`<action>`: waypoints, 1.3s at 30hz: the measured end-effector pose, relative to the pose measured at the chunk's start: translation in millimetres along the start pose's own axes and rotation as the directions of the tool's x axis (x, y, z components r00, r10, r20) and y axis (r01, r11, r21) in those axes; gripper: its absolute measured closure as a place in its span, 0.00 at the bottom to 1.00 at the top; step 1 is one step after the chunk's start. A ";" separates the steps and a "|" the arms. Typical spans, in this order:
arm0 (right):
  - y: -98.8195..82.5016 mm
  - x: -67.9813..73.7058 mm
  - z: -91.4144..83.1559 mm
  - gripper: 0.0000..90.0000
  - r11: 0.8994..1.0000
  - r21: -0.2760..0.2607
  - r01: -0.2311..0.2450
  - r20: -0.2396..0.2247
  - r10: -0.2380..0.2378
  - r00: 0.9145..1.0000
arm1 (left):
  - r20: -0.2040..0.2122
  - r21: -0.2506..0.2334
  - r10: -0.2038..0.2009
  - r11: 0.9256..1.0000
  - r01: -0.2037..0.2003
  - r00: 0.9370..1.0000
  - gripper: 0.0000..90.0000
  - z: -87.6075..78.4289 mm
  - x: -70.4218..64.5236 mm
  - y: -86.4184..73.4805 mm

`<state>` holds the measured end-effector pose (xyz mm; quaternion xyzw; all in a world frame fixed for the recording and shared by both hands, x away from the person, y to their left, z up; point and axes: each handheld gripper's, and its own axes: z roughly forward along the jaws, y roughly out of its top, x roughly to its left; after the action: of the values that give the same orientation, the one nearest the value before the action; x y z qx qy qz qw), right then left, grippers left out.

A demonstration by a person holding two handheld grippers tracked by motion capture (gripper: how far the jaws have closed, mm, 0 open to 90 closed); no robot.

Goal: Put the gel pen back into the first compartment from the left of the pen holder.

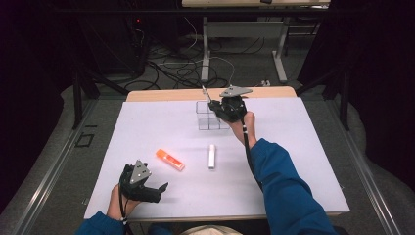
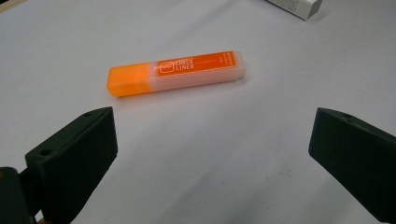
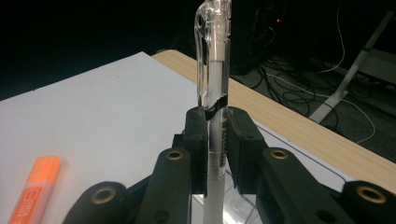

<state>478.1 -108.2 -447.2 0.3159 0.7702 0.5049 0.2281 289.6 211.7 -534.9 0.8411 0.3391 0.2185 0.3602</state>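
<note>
My right gripper (image 1: 216, 106) is shut on a clear pen (image 1: 206, 93) and holds it upright over a clear compartment box (image 1: 207, 117) at the far middle of the white table top. In the right gripper view the pen (image 3: 214, 60) stands between the pads, gripped at its lower barrel, with the clear box (image 3: 236, 205) just below. An orange highlighter (image 1: 170, 159) lies flat on the table, and a white stick (image 1: 211, 156) lies to its right. My left gripper (image 1: 158, 191) rests near the front left, open and empty. Its own view shows the highlighter (image 2: 176, 72) lying ahead of the wide-apart jaws.
The white mat (image 1: 147, 127) covers the table, with a strip of wooden edge (image 1: 161, 94) at the far side. Beyond it are table legs and cables (image 1: 186, 68) on the floor. A white box corner (image 2: 296, 7) lies past the highlighter.
</note>
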 end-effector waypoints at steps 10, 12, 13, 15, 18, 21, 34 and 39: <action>8.8 -0.5 12.0 0.88 0.999 -0.032 0.004 0.019 -0.003 1.000 | 0.005 0.006 0.002 1.000 -0.002 1.000 0.01 -0.6 0.5 0.2; 10.8 0.5 13.6 0.88 0.999 -0.033 0.008 0.021 -0.008 1.000 | 0.005 0.006 -0.001 1.000 0.001 1.000 0.01 -0.6 0.4 0.1; 11.4 0.6 14.9 0.88 0.999 -0.041 0.013 0.022 -0.012 1.000 | 0.002 0.004 0.001 1.000 -0.001 1.000 0.01 -0.4 0.3 0.1; 12.6 1.3 16.7 0.88 0.999 -0.045 0.014 0.022 -0.013 1.000 | 0.009 0.006 -0.002 1.000 0.002 1.000 0.01 -0.3 0.1 0.0; 14.4 1.3 19.7 0.88 0.998 -0.054 0.020 0.025 -0.019 0.999 | 0.008 0.005 -0.004 1.000 0.004 1.000 0.01 -0.3 0.0 0.0; 16.2 1.5 22.2 0.88 0.998 -0.064 0.020 0.027 -0.019 0.999 | 0.009 0.006 -0.005 1.000 0.005 1.000 0.01 -0.2 0.1 0.1; 19.8 2.1 41.7 0.88 0.994 -0.104 0.024 0.049 -0.019 0.999 | 0.012 0.010 -0.004 1.000 0.004 1.000 0.01 -0.2 0.3 0.4; 21.4 2.9 50.6 0.88 0.993 -0.116 0.030 0.056 -0.023 0.998 | 0.011 0.006 -0.005 1.000 0.005 1.000 0.01 0.1 0.2 0.2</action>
<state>515.4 -67.9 -447.2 0.3054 0.7370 0.5372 0.2737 289.9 211.8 -534.8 0.8425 0.3398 0.2121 0.3602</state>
